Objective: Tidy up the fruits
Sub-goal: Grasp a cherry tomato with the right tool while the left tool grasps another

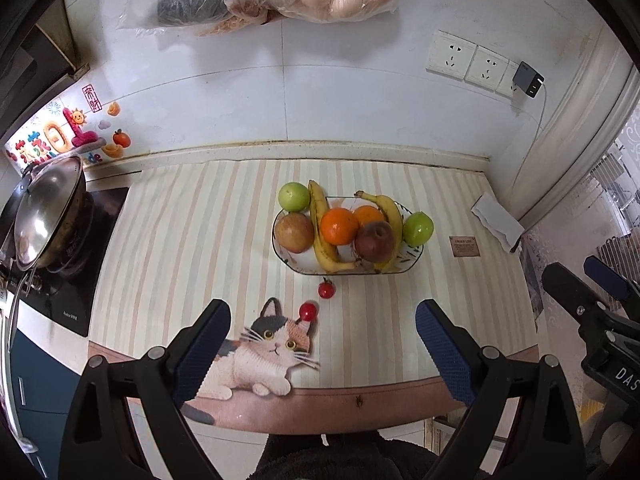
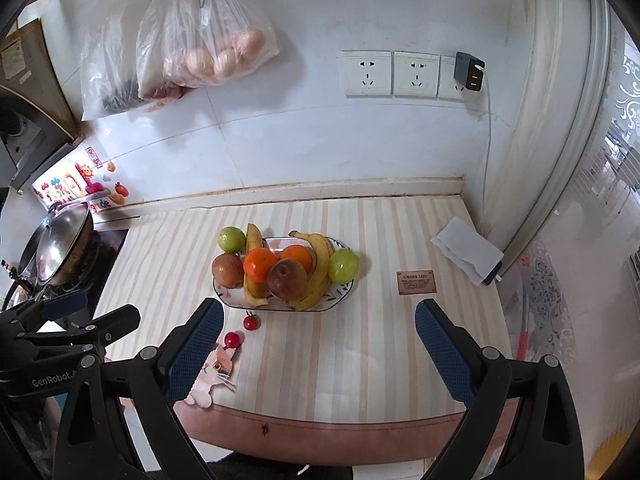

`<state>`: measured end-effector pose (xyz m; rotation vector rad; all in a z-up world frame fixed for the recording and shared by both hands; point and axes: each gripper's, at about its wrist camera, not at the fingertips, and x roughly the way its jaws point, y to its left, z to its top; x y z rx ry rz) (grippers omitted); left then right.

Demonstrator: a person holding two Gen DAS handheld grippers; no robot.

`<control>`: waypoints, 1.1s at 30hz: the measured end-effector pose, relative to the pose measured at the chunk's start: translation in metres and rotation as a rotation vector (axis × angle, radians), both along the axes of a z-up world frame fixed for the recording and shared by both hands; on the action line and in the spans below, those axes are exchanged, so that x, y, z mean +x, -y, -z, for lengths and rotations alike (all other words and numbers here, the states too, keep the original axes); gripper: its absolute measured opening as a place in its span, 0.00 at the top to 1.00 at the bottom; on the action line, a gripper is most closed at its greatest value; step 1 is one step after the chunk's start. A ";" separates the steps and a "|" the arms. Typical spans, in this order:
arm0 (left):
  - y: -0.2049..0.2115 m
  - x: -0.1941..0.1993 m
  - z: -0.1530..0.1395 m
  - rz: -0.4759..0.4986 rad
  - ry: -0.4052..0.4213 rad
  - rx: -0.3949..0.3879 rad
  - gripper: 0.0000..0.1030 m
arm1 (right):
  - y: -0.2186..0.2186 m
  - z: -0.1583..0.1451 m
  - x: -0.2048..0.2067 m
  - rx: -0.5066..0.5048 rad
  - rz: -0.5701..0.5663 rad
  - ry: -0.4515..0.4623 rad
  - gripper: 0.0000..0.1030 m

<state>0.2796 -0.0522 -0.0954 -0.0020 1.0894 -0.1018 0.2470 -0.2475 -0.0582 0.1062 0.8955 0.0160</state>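
Observation:
A white oval plate (image 1: 404, 266) (image 2: 338, 298) on the striped mat holds two bananas (image 1: 320, 232) (image 2: 316, 276), two oranges (image 1: 339, 226) (image 2: 260, 266) and two reddish apples (image 1: 294, 233) (image 2: 286, 280). One green apple (image 1: 294, 196) (image 2: 231, 239) rests at its back left rim, another (image 1: 418, 229) (image 2: 343, 266) at its right rim. Two cherry tomatoes (image 1: 327, 290) (image 2: 251, 322) lie on the mat in front of the plate. My left gripper (image 1: 322, 328) hangs open above the front edge, empty. My right gripper (image 2: 318, 330) is open and empty too.
A lidded wok (image 1: 48, 220) (image 2: 60, 248) stands on the stove at the left. A folded white cloth (image 1: 498, 222) (image 2: 468, 256) lies at the right by the wall. Plastic bags (image 2: 200, 44) hang on the tiled wall near sockets (image 2: 414, 74). A cat picture (image 1: 266, 346) marks the mat's front.

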 end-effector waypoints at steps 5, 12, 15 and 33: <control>0.002 -0.006 0.003 0.005 -0.010 0.004 0.08 | 0.000 0.004 -0.003 0.009 -0.003 -0.015 0.04; -0.004 0.001 0.025 -0.017 -0.030 0.036 0.08 | -0.004 0.037 0.012 0.094 -0.053 -0.075 0.04; -0.020 0.009 0.040 -0.058 -0.038 0.069 0.08 | -0.009 0.066 0.023 0.146 -0.074 -0.119 0.05; -0.118 0.046 0.197 -0.237 -0.301 0.265 0.08 | -0.129 0.274 0.095 0.312 -0.207 -0.398 0.41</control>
